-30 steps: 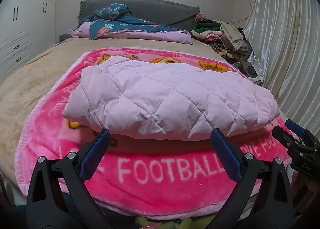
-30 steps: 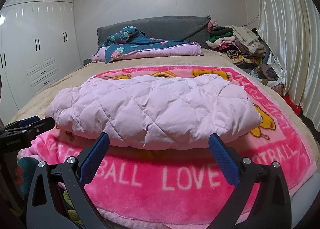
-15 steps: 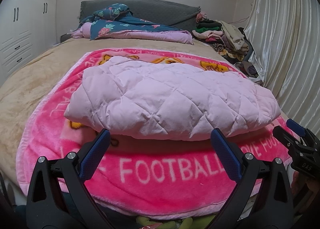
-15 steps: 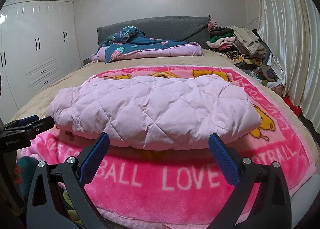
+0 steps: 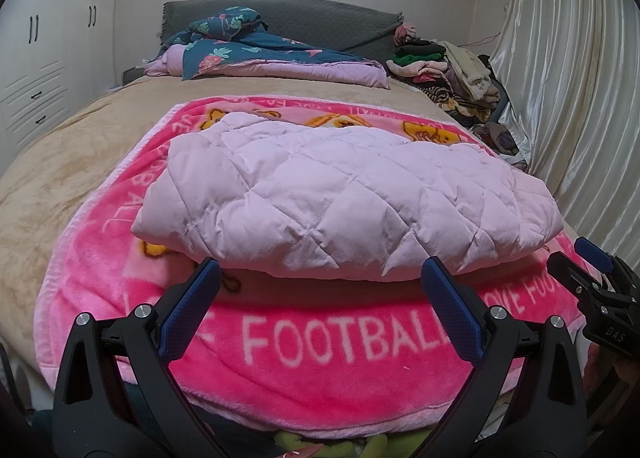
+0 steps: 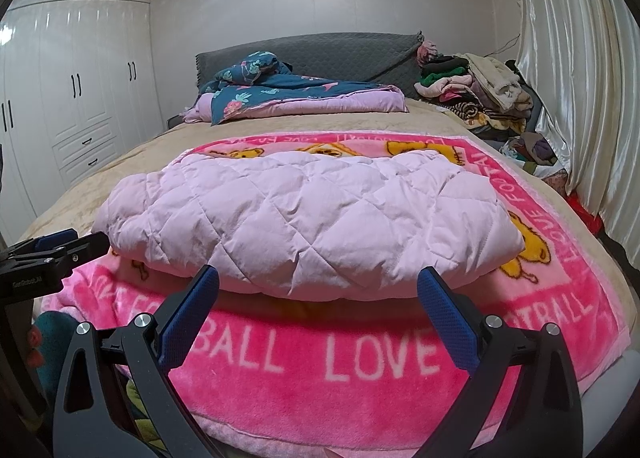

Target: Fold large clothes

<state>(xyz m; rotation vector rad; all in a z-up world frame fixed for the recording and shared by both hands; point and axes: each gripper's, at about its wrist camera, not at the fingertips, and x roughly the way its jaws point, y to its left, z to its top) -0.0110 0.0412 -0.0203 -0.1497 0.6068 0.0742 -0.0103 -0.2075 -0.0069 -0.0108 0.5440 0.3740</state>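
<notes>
A pale pink quilted jacket (image 5: 344,194) (image 6: 308,218) lies folded into a thick rectangle on a bright pink blanket (image 5: 320,346) (image 6: 340,354) lettered "LOVE FOOTBALL". My left gripper (image 5: 320,290) is open, its blue-padded fingers wide apart just short of the jacket's near edge, holding nothing. In the same way, my right gripper (image 6: 318,288) is open and empty in front of the fold. Each gripper shows at the edge of the other's view: the right gripper (image 5: 596,290) at the far right, the left gripper (image 6: 52,254) at the far left.
The blanket covers the foot of a beige bed (image 6: 132,162). A dark floral duvet (image 6: 288,94) lies by the grey headboard. A heap of clothes (image 6: 476,90) sits at the back right beside a curtain (image 6: 580,70). White wardrobes (image 6: 72,98) line the left wall.
Both grippers have shifted only slightly, with the view drifting a little. The jacket lies as before and both grippers remain open.
</notes>
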